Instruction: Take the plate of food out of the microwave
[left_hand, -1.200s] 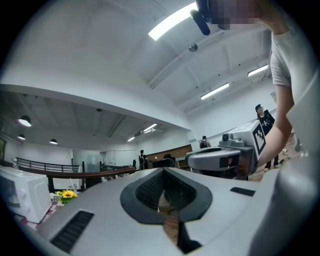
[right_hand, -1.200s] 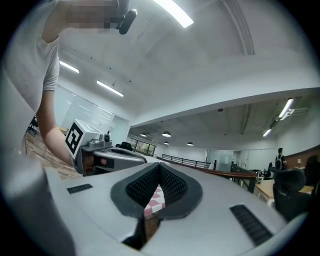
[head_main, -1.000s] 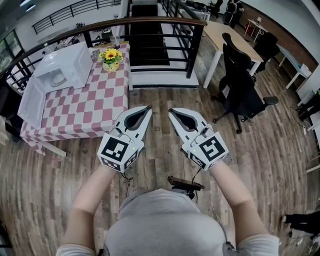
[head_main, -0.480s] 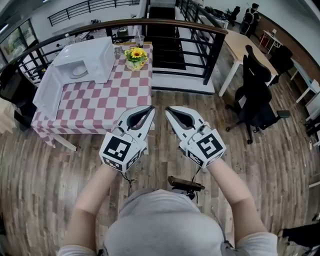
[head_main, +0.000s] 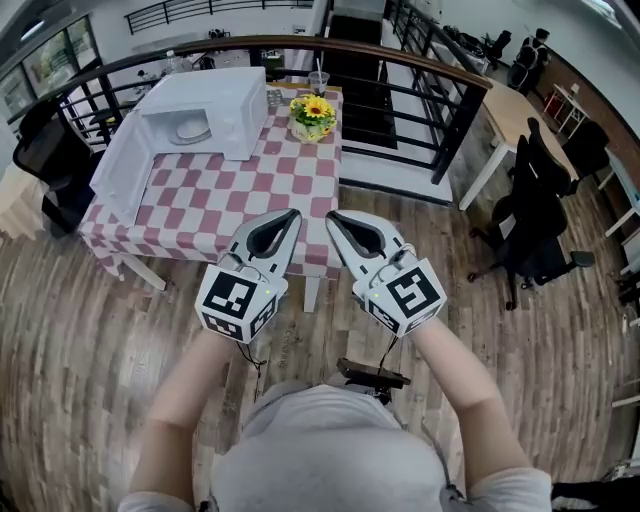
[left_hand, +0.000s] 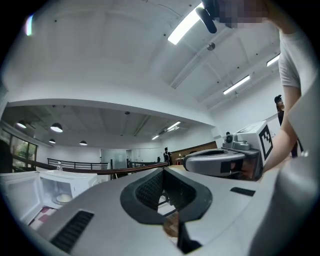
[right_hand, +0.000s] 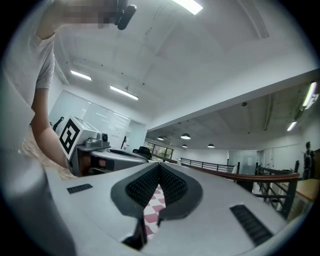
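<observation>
A white microwave (head_main: 205, 107) stands at the back left of a red-and-white checked table (head_main: 250, 185), its door (head_main: 118, 178) swung open to the left. Inside it lies a white plate of food (head_main: 189, 128); the left gripper view also catches the plate of food (left_hand: 63, 198) in the open microwave (left_hand: 60, 186). My left gripper (head_main: 294, 214) and right gripper (head_main: 331, 217) hover side by side at the table's near edge, tips raised, both shut and empty, well short of the microwave.
A pot of yellow sunflowers (head_main: 314, 116) and a clear cup (head_main: 319, 82) stand at the table's far right. Behind the table runs a black railing (head_main: 420, 90) around a stairwell. Office chairs (head_main: 540, 215) and a desk (head_main: 515, 115) stand to the right on the wooden floor.
The table and microwave have shifted right and closer in the head view as the person steps toward them. Both grippers stay shut and side by side.
</observation>
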